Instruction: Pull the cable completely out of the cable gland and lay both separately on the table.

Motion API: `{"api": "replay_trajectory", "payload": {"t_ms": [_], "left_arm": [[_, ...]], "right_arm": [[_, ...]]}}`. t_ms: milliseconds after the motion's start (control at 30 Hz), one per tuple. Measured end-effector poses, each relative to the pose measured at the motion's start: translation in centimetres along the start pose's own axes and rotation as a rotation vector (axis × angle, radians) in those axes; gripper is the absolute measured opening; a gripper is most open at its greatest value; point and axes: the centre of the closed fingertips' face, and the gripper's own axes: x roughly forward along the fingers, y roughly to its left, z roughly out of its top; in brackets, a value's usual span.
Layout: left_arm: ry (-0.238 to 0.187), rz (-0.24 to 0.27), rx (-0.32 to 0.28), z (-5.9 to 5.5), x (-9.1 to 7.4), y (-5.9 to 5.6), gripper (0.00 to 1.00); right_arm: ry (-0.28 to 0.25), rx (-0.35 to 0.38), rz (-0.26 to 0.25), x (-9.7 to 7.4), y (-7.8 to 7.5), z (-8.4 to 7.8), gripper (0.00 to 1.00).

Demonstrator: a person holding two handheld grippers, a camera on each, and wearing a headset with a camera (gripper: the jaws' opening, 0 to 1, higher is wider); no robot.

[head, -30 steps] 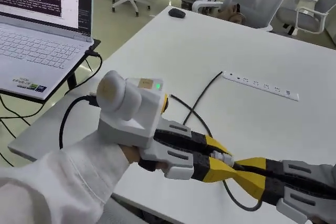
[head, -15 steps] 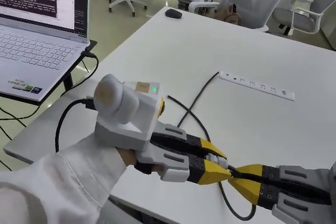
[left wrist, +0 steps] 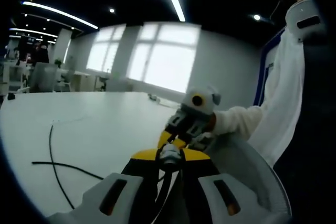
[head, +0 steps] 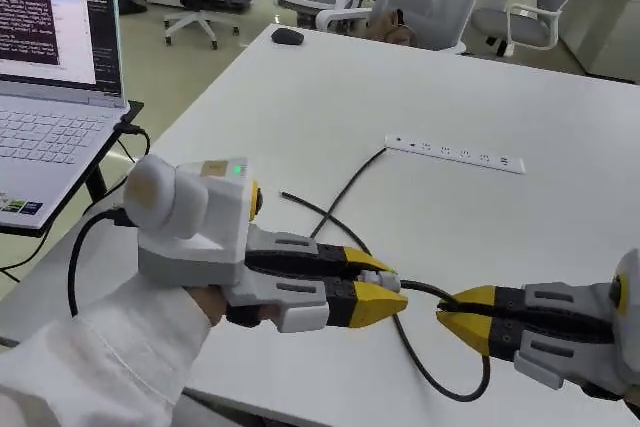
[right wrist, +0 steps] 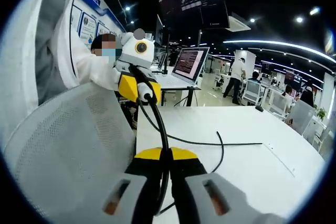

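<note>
Half a second ago the two yellow tips were almost touching; now the left claw (head: 395, 299) and the right claw (head: 448, 315) stand apart, with a short run of black cable (head: 420, 287) bared between them above the near edge of the desk (head: 480, 77). We take this to mean the cable is sliding out of the gland (left wrist: 170, 153), but the pull is not finished, since the cable still reaches the left tips. In the left gripper view the left claw is pinched narrowly on the small pale gland. In the right gripper view the right claw is clamped on the cable, which runs up from its jaws to the gland. The rest of the cable lies slack on the desk, looping below the claws. Neither part has been laid down yet. As for writing, the laptop (head: 40, 137) shows lines of text and a sticker, both too small for us to read, and we see no legible marking on the power strip (head: 455, 155).
</note>
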Motion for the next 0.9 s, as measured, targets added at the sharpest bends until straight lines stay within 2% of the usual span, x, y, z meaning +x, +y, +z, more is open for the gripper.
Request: {"api": "replay_trajectory", "payload": {"t_ms": [233,267,333,400,433,467,500,533,567,600,633,700,767,867,900], "left_arm": [[-0.023,0.035,0.022,0.4,-0.5,0.7,0.17],[-0.022,0.036,0.029,0.4,-0.5,0.7,0.17],[-0.023,0.040,0.041,0.4,-0.5,0.8,0.17],[-0.028,0.043,0.038,0.4,-0.6,0.9,0.17],[-0.033,0.045,0.039,0.5,-0.7,0.9,0.17],[-0.033,0.047,0.038,0.5,-0.7,0.9,0.17],[-0.027,0.046,0.040,0.4,-0.6,0.9,0.17],[-0.021,0.042,0.042,0.3,-0.6,0.8,0.17],[-0.002,0.035,0.052,-0.1,-0.4,0.7,0.17],[0.005,0.034,0.052,-0.2,-0.2,0.6,0.17],[0.012,0.029,0.048,-0.3,-0.1,0.6,0.17],[0.021,0.020,0.051,-0.4,0.0,0.5,0.17],[0.023,0.010,0.050,-0.5,0.0,0.3,0.17],[0.022,-0.001,0.067,-0.4,0.1,0.0,0.17],[0.034,-0.003,0.074,-0.6,0.1,0.0,0.17]], "right_arm": [[0.009,0.048,-0.023,-0.3,-0.5,-0.5,0.03],[-0.004,0.078,-0.025,-0.4,-0.4,-0.3,0.03],[-0.013,0.086,-0.030,-0.5,-0.5,-0.1,0.04],[-0.036,0.124,-0.011,-0.5,-0.2,0.5,0.04],[-0.066,0.133,0.002,-0.3,0.0,1.1,0.05],[-0.095,0.110,0.016,-0.1,0.3,1.9,0.08],[-0.142,0.086,0.031,0.0,0.6,3.2,0.12],[-0.157,0.086,0.032,0.0,0.6,3.6,0.17],[-0.203,0.101,0.037,0.1,0.7,4.7,0.19],[-0.241,0.106,0.056,0.1,0.9,5.7,0.20],[-0.303,0.105,0.078,0.1,1.0,7.0,0.18],[-0.347,0.119,0.107,0.4,1.2,8.1,0.16],[-0.332,0.126,0.128,1.0,1.5,7.9,0.17],[-0.265,0.136,0.183,2.0,2.6,6.7,0.18],[-0.244,0.132,0.195,2.1,2.9,6.3,0.16]]}}
